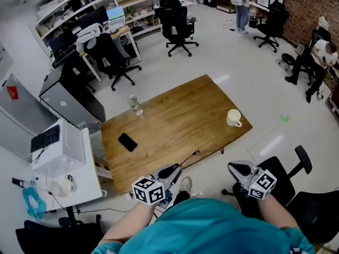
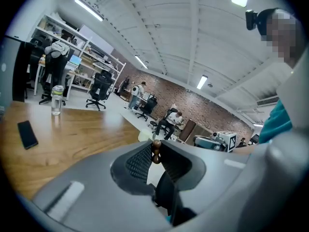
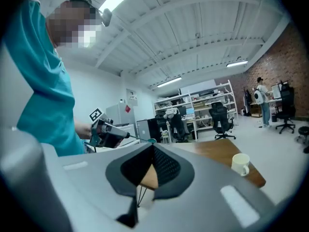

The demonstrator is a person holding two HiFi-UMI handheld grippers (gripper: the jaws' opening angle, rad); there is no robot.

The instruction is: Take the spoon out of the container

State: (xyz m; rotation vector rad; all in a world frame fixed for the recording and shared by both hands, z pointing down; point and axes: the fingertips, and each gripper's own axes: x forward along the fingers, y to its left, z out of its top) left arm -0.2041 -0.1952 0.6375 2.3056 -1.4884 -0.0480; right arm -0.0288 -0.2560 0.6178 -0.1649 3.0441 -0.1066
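Left gripper (image 2: 155, 145) has its jaws nearly closed, pinching the brown beaded end of the spoon (image 2: 156, 151). The rest of the thin handle sticks out past the tips, up over the near edge of the wooden table (image 1: 175, 126). So the spoon's out of the container, which is a cream mug (image 1: 233, 117) sitting over at the far right corner of the table, well apart from it. Right gripper (image 3: 153, 146) is off to the right by the near edge, tips touching, nothing in them. There's also a black phone (image 1: 127, 142) on the left side and a water bottle (image 1: 134, 105) at the far left.
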